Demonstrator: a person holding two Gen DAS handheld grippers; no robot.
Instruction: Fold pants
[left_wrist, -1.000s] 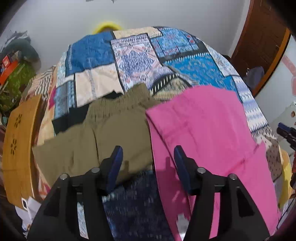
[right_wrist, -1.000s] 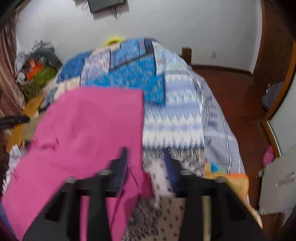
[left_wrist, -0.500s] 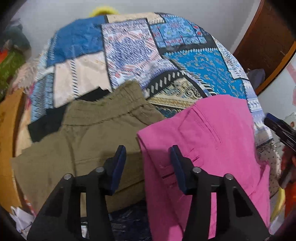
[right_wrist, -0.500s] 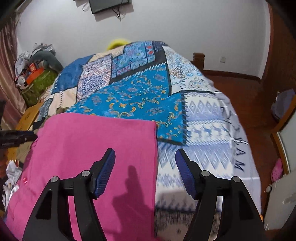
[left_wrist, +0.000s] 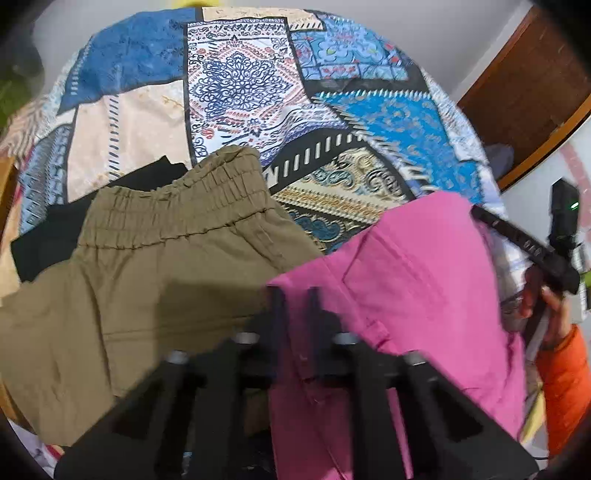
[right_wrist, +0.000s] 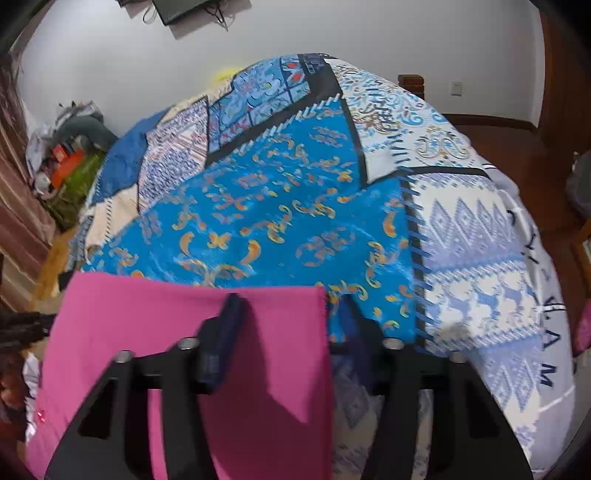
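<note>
Pinched nearly shut on the near left corner of the pink pants (left_wrist: 417, 280): left gripper (left_wrist: 293, 306), with olive pants (left_wrist: 147, 280) just to its left on the patterned bedspread (left_wrist: 240, 81). Spread wide over the pants' right edge: right gripper (right_wrist: 291, 325), holding nothing. Best closed on that edge before lifting both corners level.
</note>
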